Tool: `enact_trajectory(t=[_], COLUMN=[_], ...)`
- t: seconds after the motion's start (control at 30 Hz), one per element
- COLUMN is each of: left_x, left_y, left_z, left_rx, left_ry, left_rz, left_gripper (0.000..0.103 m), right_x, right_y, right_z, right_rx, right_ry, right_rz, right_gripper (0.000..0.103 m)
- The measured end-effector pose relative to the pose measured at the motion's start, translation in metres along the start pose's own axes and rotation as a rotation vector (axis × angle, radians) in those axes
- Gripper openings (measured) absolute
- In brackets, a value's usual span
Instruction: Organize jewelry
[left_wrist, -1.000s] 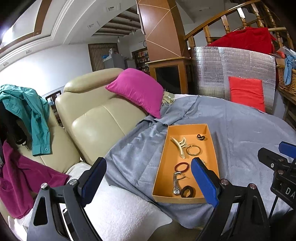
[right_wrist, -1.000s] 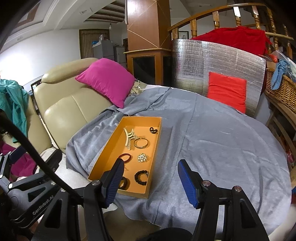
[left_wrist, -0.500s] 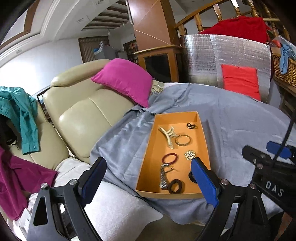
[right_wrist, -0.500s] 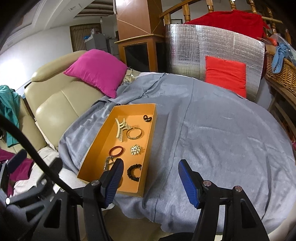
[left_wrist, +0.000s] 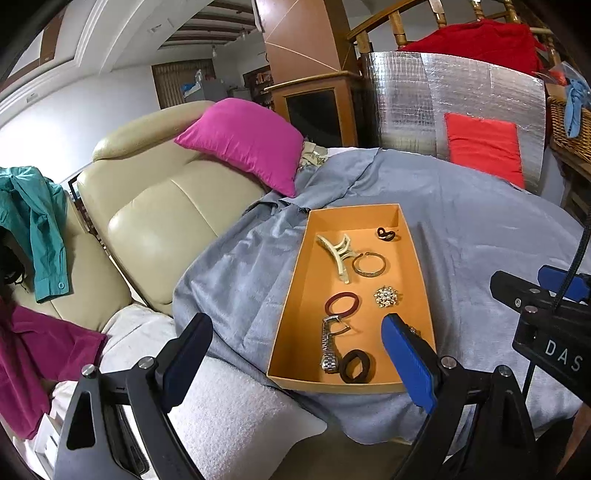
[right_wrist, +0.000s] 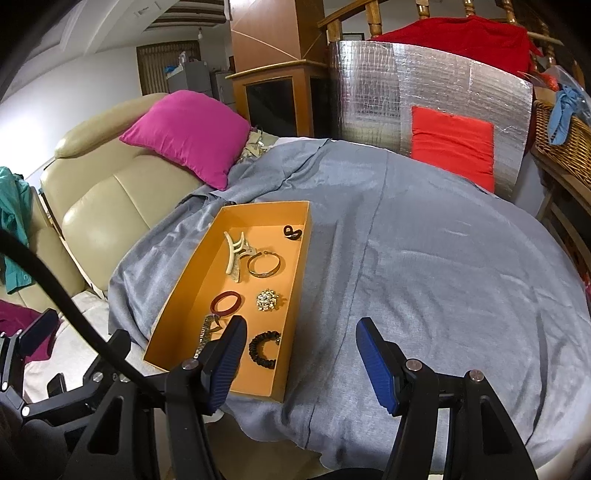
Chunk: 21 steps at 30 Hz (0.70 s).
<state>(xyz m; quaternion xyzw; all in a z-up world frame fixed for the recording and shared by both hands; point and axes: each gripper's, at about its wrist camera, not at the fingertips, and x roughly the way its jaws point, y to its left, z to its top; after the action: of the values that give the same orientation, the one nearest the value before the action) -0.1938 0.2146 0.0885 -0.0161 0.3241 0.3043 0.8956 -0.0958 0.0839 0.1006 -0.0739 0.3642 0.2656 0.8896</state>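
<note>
We had both grippers, left (left_wrist: 297, 354) and right (right_wrist: 301, 354), spread wide and holding nothing, with the orange tray (right_wrist: 184, 288) of jewelry just ahead of the jaws.

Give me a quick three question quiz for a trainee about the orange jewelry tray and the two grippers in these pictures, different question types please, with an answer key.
1. True or false: the left gripper is shut on the silver watch.
2. Multiple choice: in the orange tray, what lies directly beside the cream hair claw?
A. the gold bangle
B. the black beaded bracelet
C. the sparkly brooch
3. Fill in: the tray rests on a ____ cloth.

Key
1. False: both the left gripper and the right gripper are open and hold nothing.
2. A
3. grey
</note>
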Motion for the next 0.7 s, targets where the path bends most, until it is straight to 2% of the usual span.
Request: enact_trajectory(t=[0.7], left_x=[0.014], left_y=[0.031], left_z=[-0.003], left_rx=[-0.060], left_ry=[0.017], left_rz=[0.001], left_gripper=[0.093], right_x=[0.009], right_y=[0.037], right_z=[0.005], right_rx=[-0.041], right_ry=[0.000], right_rz=[0.004], right_gripper=[0.066])
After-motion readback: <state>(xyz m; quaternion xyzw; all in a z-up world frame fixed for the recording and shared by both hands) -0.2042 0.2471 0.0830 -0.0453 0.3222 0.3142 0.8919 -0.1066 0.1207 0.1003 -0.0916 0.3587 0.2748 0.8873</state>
